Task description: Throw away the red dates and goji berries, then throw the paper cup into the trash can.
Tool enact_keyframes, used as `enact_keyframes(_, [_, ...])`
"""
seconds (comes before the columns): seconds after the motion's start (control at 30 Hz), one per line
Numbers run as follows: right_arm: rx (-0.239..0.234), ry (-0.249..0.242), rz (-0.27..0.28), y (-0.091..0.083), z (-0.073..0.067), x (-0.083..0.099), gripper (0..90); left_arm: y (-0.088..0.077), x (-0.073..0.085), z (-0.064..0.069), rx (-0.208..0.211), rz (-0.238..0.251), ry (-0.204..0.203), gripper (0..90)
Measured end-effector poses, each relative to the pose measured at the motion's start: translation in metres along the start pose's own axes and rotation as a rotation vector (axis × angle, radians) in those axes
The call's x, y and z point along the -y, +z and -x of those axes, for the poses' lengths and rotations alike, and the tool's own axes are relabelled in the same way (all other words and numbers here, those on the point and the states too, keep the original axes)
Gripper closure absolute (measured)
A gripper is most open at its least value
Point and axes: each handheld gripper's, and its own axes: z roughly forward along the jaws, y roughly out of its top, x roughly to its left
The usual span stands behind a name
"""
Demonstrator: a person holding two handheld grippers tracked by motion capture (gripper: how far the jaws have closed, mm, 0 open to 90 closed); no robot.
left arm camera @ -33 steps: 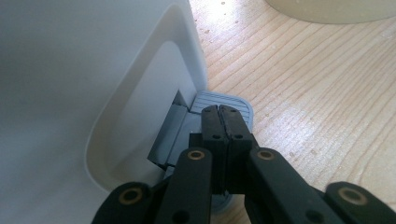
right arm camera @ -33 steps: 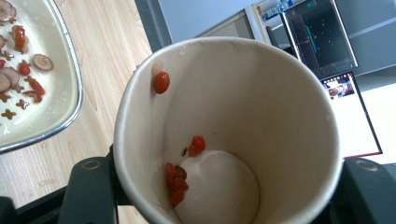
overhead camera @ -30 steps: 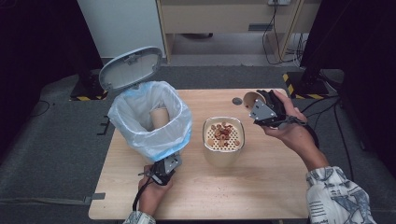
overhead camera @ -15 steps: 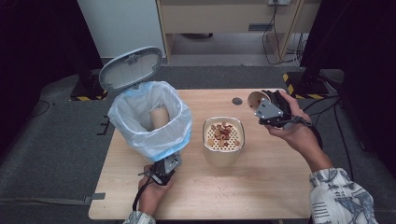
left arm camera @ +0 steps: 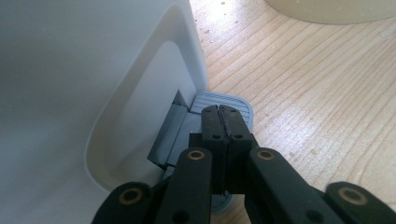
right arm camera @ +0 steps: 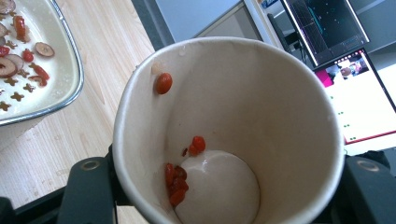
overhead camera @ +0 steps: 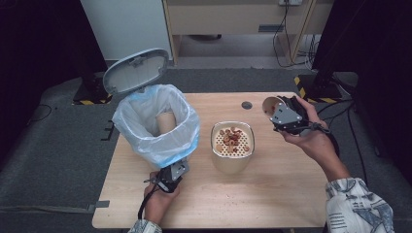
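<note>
Bin [overhead camera: 155, 126] on table [overhead camera: 272, 199] left, cup [overhead camera: 166, 121] inside it; strainer bowl [overhead camera: 232, 145] to its right at centre; paper cup [overhead camera: 270, 105] right of the bowl, pedal [left arm camera: 224, 105] at bin's near base

Pale grained wood table [overhead camera: 291, 184]; matt paper cup [right arm camera: 224, 116], wet inside; glossy thin plastic bag [overhead camera: 145, 131]; matt grey ribbed plastic pedal [left arm camera: 233, 100].

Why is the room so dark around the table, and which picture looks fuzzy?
High view: light falls on the wooden table while the room's edges stay nearly black. Left gripper view: the white bin is so close it looks soft and washed out, and the tabletop shines. Right gripper view: the paper cup is sharp, the screens behind it bright and blurry.
</note>
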Motion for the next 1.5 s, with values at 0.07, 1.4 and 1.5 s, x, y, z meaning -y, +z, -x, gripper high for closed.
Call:
enact_keyframes(0.07, [0.001, 0.002, 0.002, -0.001, 0.001, 0.001, 33.8, 0.000, 0.000, 0.000, 0.000, -0.002, 0.001, 88.7])
enact_keyframes(1.4, [-0.301, 0.488, 0.078, 0.007, 0.013, 0.051, 33.8, 0.000, 0.000, 0.000, 0.000, -0.001, 0.001, 88.7])
enact_keyframes(1.5, [-0.312, 0.509, 0.078, 0.006, 0.015, 0.053, 33.7, 0.000, 0.000, 0.000, -0.002, -0.001, 0.002, 88.7])
